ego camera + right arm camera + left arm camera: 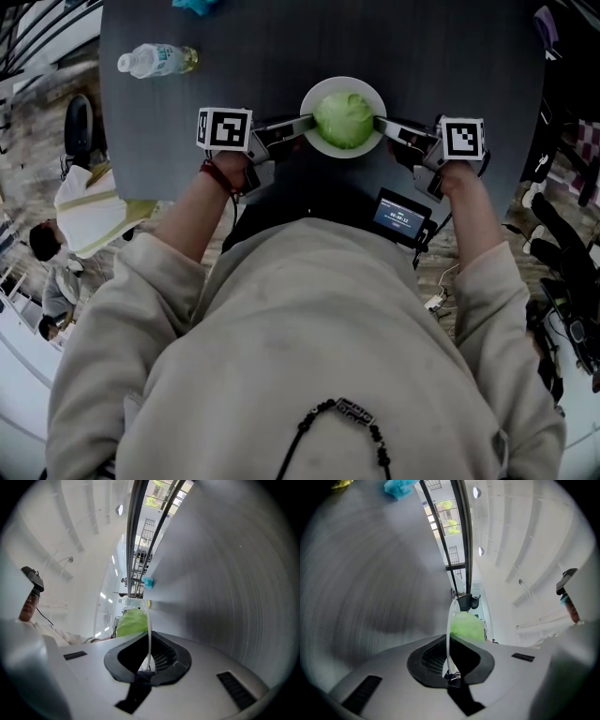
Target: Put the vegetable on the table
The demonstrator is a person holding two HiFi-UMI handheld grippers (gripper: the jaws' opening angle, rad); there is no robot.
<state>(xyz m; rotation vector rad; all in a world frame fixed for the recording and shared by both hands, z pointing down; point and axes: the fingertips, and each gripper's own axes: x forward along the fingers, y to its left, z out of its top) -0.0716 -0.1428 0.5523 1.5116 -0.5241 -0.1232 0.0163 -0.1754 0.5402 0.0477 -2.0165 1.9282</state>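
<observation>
- The vegetable (344,119), a round pale-green head, sits in a white plate (314,94) over the middle of the near edge of the table (450,56), right in front of the person.
- The left gripper (298,125) is clenched on the plate's left rim and the right gripper (382,123) on its right rim. Each gripper view shows the thin white rim pinched edge-on between the jaws.
- I cannot tell whether the plate's base touches the table or hangs just above it.
- The carrying looks nearly done. What seems left is to settle the plate, let go of both rims and draw the grippers away.
- A bottle (155,60) lies toward the table's left edge, well apart from the plate.
</observation>
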